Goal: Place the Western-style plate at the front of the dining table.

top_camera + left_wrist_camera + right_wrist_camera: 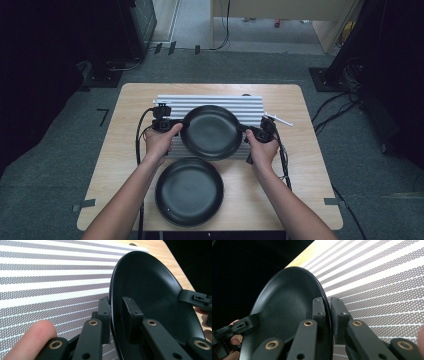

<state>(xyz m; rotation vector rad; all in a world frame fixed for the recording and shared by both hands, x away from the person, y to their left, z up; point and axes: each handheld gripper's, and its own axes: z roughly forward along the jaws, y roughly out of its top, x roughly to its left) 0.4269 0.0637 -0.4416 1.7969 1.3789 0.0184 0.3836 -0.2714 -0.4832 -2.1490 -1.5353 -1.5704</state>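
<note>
Two black plates from the high view: the lower plate [189,191] lies on the table [300,165] near the person, the upper plate [211,132] sits over a striped mat [210,101], pinched between left tongs [176,125] and right tongs [248,131]. A white pen-like object [278,119] lies just right of the mat.

In the left gripper view the tongs close on the plate's rim [111,315], one jaw each side, a fingertip [32,340] alongside.

In the right gripper view the tongs grip the opposite rim [327,312] likewise. No readable writing.
</note>
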